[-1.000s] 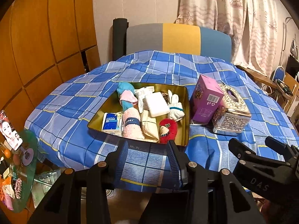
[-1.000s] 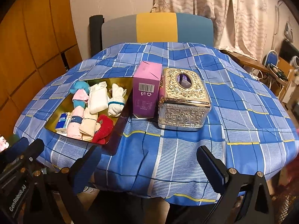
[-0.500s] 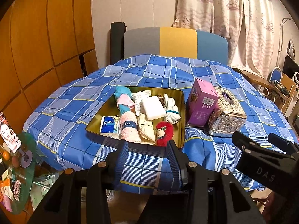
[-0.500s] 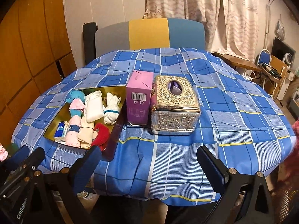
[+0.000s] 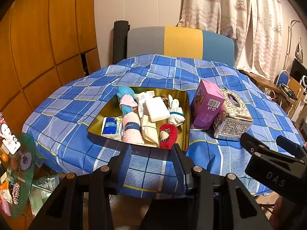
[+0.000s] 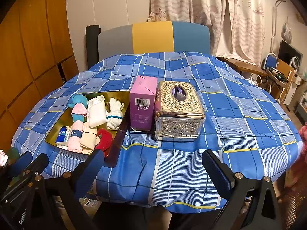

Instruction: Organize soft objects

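Both hand-held grippers, left (image 5: 151, 161) and right (image 6: 153, 164), hung wide apart, empty, short of the tray (image 5: 99, 122) of soft stuff.

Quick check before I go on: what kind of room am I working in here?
Most likely a lived-in home room, a dining or living area: a table under a blue checked tablecloth, a padded chair behind it, patterned curtains and wood-panelled cabinets.
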### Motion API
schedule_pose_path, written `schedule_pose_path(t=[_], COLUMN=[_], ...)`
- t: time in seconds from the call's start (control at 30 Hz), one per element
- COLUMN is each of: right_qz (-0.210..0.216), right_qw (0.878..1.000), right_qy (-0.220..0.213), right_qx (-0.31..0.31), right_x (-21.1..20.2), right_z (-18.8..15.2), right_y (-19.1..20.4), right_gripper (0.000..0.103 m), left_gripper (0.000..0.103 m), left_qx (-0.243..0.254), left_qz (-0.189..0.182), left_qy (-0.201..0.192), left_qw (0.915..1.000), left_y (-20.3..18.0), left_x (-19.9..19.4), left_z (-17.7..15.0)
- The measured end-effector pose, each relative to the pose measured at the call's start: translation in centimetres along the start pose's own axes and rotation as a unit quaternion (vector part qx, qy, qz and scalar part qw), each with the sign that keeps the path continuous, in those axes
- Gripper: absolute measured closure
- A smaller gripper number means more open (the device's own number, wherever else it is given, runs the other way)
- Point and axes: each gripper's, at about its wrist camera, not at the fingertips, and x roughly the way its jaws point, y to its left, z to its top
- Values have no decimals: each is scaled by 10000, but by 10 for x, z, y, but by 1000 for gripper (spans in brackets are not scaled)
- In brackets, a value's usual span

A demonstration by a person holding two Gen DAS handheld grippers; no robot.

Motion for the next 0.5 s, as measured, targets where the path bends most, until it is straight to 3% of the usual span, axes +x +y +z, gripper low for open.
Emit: schedule_pose_path(t=[0.5], right_qz=[9], right_qw=[9999], right_qy=[111], right_qx=[7], right_x=[5], right_z=[-2], right_y=[0], right_gripper=[0], left_gripper=[60], left_qx=[-84], left_qz=[-121], left_qy=[123], left_qw=[9998], left_y=[1], left_x=[5], left_z=[-1])
